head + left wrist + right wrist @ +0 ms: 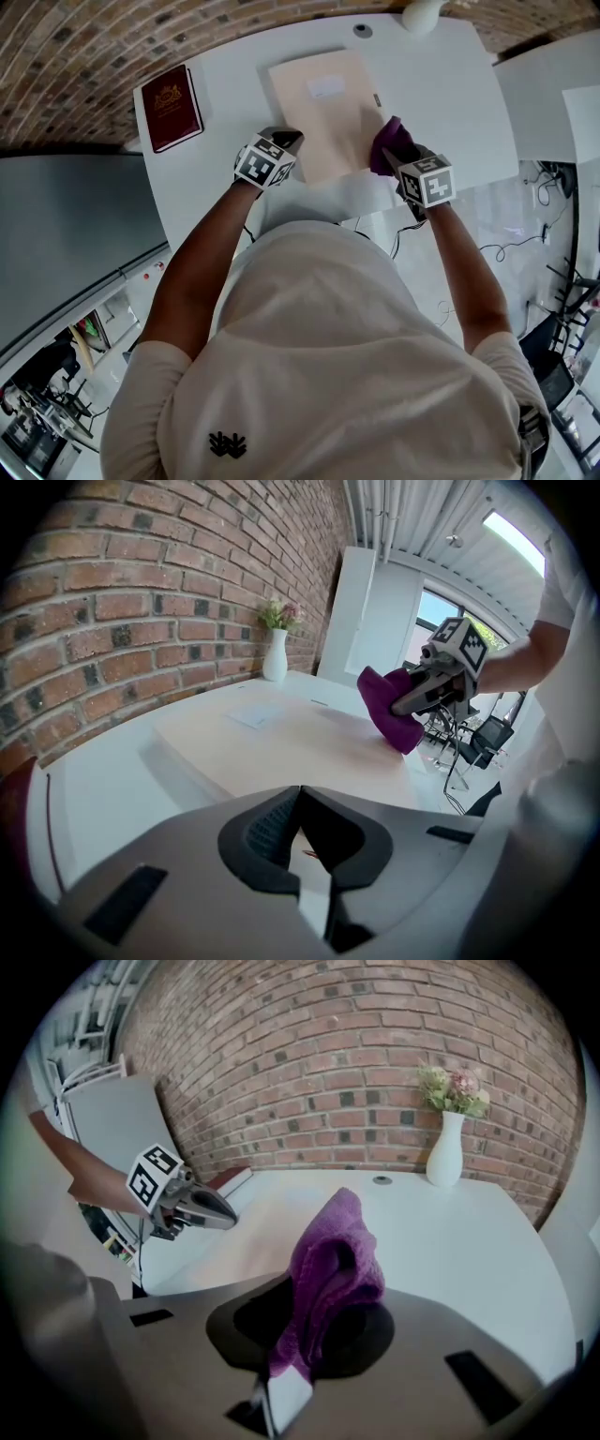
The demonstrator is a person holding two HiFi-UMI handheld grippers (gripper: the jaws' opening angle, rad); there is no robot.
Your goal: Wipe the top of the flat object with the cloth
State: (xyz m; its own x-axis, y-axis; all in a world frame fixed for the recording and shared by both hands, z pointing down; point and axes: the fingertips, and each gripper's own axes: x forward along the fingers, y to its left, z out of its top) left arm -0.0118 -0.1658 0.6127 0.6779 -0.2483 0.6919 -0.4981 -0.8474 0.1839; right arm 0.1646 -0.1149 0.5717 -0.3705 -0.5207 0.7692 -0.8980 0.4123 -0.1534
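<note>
A flat beige board (323,112) with a small white label lies on the white table (450,84). My right gripper (397,157) is shut on a bunched purple cloth (390,141), which rests at the board's right near edge. In the right gripper view the cloth (333,1251) stands up between the jaws. My left gripper (287,140) is shut, holding nothing, with its tip at the board's left near edge. From the left gripper view the board (281,738) stretches ahead, and the cloth (389,714) touches its far right side.
A dark red book (172,106) lies at the table's left end. At the far edge stand a white vase (422,14) with flowers and a round cable grommet (363,30). A brick wall runs behind the table. Cables lie on the floor at right.
</note>
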